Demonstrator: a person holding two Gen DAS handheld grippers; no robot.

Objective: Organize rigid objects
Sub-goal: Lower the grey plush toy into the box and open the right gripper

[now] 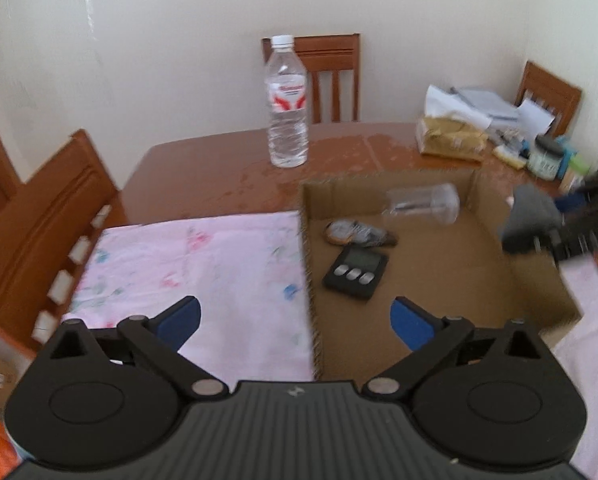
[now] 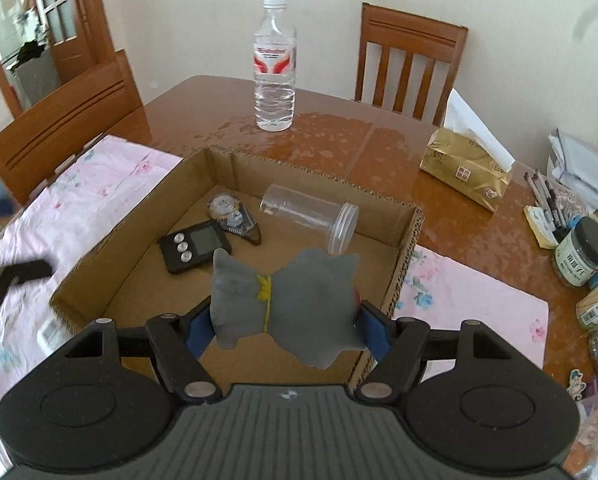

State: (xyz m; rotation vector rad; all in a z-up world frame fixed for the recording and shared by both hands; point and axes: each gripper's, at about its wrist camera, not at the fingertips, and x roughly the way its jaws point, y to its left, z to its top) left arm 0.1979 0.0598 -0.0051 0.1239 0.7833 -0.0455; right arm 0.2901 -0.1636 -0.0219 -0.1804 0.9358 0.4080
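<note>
Right gripper (image 2: 285, 326) clamps the grey figure (image 2: 287, 300) above the box (image 2: 403, 276); timer (image 2: 195, 246) at its 11 o'clock. Left gripper (image 1: 295, 322) gapes empty.

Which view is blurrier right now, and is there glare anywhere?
Left wrist view: blurred throughout, worst on the right hand-held gripper at the right edge. Right wrist view: sharp on the grey figure and cardboard box, smeared only at the left edge; window glare mottles the table in both.

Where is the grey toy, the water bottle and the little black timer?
Grey toy (image 2: 287, 304), right wrist view, its middle.
Water bottle (image 2: 274, 68), right wrist view, its label.
Black timer (image 1: 355, 267), left wrist view, near its buttons.
</note>
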